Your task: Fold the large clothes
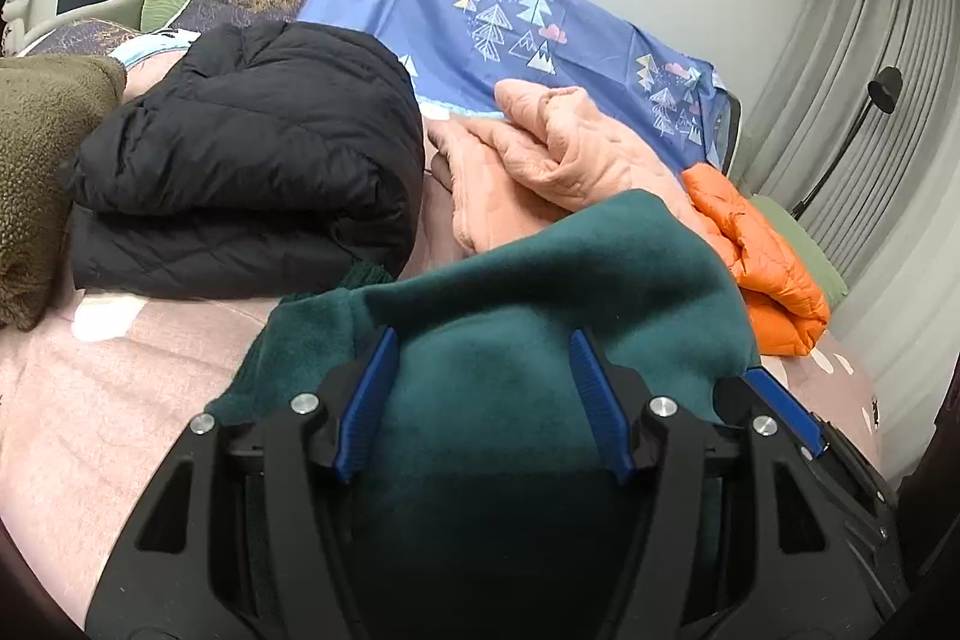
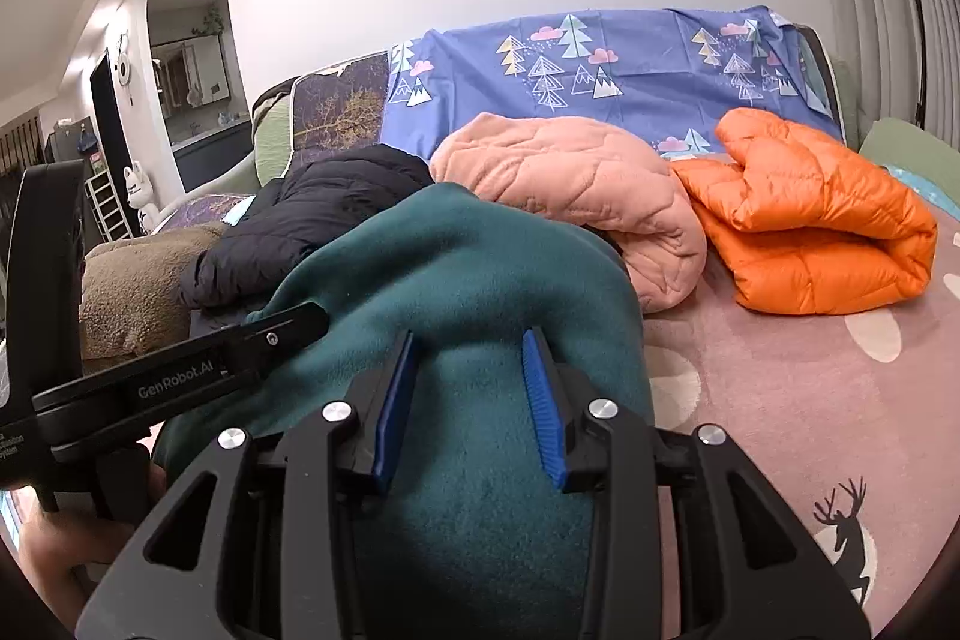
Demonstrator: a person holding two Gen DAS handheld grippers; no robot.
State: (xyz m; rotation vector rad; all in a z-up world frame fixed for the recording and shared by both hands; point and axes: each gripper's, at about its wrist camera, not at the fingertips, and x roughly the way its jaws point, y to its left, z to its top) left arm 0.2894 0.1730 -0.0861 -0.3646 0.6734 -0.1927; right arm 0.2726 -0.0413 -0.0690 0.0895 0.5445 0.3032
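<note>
1. Dark teal fleece garment (image 1: 540,280): we see it bunched on the pink printed bed cover (image 1: 90,400), in front of a row of folded items, and draped up over both tools.
2. Key relation: the fleece lies directly between and ahead of each set of jaws. Its bulk spreads roughly crosswise to both cameras, though we cannot tell its true long axis under the folds.
3. Left gripper (image 1: 483,400): its blue pads stand moderately apart with teal cloth filling the gap; we cannot tell whether they pinch it or merely sit under it.
4. Right gripper (image 2: 471,406): the same holds here, with pads part-open and fleece mounded between them. The two tools sit just beside each other, so neither is clearly nearer.
5. Appearance: soft, matte, thick pile, one ribbed edge at the left; we judge it limp and prone to slump.
6. Background: folded black quilted jacket (image 1: 252,148), peach quilted fleece (image 2: 570,196) and orange puffer jacket (image 2: 822,226).
</note>
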